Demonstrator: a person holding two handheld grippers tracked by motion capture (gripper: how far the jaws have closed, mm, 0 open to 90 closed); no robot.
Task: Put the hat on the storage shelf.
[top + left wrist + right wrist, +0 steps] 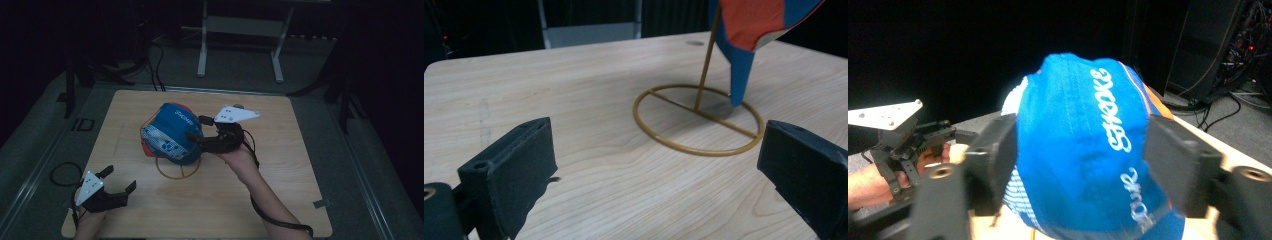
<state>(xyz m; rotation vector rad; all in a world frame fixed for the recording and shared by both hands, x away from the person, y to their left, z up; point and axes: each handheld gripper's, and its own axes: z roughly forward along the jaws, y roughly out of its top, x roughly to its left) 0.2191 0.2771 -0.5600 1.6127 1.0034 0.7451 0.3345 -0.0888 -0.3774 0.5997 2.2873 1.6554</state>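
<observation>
My right gripper [196, 128] sat a little past the middle of the bench, its two black jaws set against either side of a blue fabric cap with white lettering and an orange panel [172, 132]. In the right gripper view the jaws pressed against the crown of the cap [1083, 150] from left and right, so I had it clamped. The cap stood above the bench on a thin brass-coloured wire stand with a ring base and a cross bar [177, 170]; the ring lay flat on the wood just nearer to me than the cap. In the left gripper view the upright rod rose from the cross bar of the stand [699, 120] into the cap [754, 25], and a blue point of fabric hung down to the wood inside the ring.

My left gripper [119, 181] rested near the near-left corner of the pale wooden bench [280, 200], jaws spread wide with nothing between them, well apart from the stand.
</observation>
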